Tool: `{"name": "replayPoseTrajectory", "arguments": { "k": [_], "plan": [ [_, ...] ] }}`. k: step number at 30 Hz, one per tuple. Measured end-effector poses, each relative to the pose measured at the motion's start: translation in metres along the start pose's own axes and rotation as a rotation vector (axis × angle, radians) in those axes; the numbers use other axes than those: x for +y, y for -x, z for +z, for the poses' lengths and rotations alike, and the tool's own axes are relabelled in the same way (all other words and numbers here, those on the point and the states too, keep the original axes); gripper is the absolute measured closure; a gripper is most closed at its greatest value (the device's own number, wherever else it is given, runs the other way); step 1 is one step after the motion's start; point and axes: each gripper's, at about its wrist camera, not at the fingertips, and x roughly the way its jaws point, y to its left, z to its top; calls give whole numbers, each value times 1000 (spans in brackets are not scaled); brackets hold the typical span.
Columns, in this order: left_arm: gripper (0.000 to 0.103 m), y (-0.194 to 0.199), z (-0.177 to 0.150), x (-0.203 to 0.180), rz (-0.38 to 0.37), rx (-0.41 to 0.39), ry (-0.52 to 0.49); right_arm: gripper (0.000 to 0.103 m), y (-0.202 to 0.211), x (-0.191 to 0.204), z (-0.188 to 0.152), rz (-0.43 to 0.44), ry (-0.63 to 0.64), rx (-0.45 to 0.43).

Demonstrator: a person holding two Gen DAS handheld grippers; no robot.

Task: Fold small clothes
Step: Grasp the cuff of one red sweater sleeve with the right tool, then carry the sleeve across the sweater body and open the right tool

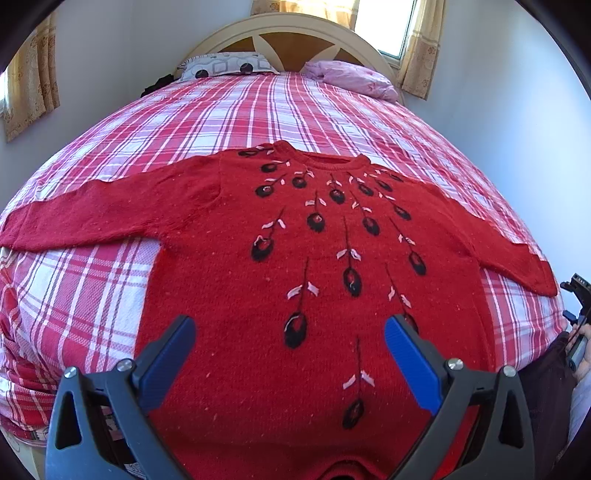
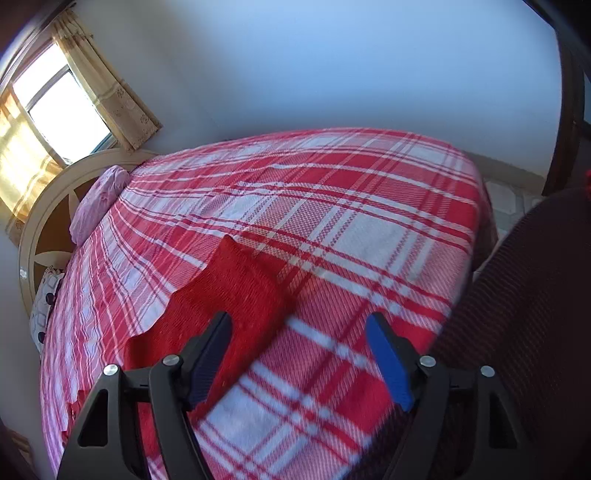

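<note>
A red knit sweater (image 1: 295, 236) with black and pink flower embroidery lies flat, front up, on the plaid bed, both sleeves spread out to the sides. My left gripper (image 1: 290, 330) is open and empty, hovering over the sweater's lower middle. My right gripper (image 2: 299, 334) is open and empty above the bed, beside the end of the sweater's right sleeve (image 2: 229, 288); its left finger overlaps the sleeve in the right wrist view. The right gripper also shows at the right edge of the left wrist view (image 1: 576, 295).
The bed (image 1: 258, 110) has a red and white plaid cover. Two pillows (image 1: 229, 66) lie at the rounded headboard (image 1: 291, 33). Curtained windows sit behind the headboard. A dark fabric mass (image 2: 535, 295) is at the right of the bed's edge.
</note>
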Motion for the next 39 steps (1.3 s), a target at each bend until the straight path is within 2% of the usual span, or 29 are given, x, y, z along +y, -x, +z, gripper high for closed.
{"name": "replayPoseTrajectory", "arguments": {
  "k": [4, 8, 9, 11, 12, 15, 17, 20, 26, 30, 35, 36, 39],
  "plan": [
    [0, -4, 1, -4, 26, 9, -36, 28, -22, 7, 4, 4, 18, 28],
    [0, -8, -1, -4, 31, 27, -50, 29, -31, 26, -3, -90, 137, 9],
    [0, -9, -2, -3, 30, 33, -49, 39, -32, 29, -4, -108, 164, 3],
    [0, -9, -2, -1, 29, 37, -46, 75, -33, 35, -4, -128, 237, -19],
    [0, -8, -2, 1, 30, 34, -42, 78, -33, 38, -4, -98, 273, -15],
    [0, -5, -2, 6, 26, 25, -25, 89, -30, 43, -3, -108, 304, -2],
    [0, -3, -2, 10, 21, 20, -12, 91, -22, 43, 0, -91, 280, -4],
    [0, 1, -2, 16, 19, 8, 4, 92, 1, 58, -1, -58, 286, -57],
    [0, 10, 2, 32, 18, -37, 45, 92, 73, 144, -18, 119, 460, -140],
    [0, 16, 4, 51, 34, -64, 86, 93, 112, 218, -54, 268, 592, -140],
    [0, 25, 3, 80, 52, -81, 154, 93, 140, 331, -140, 494, 765, -79],
    [0, 27, 3, 87, 58, -86, 165, 93, 141, 344, -154, 518, 785, -71],
    [0, 34, 4, 104, 89, -108, 192, 93, 135, 399, -223, 607, 869, -9]
  ]
}}
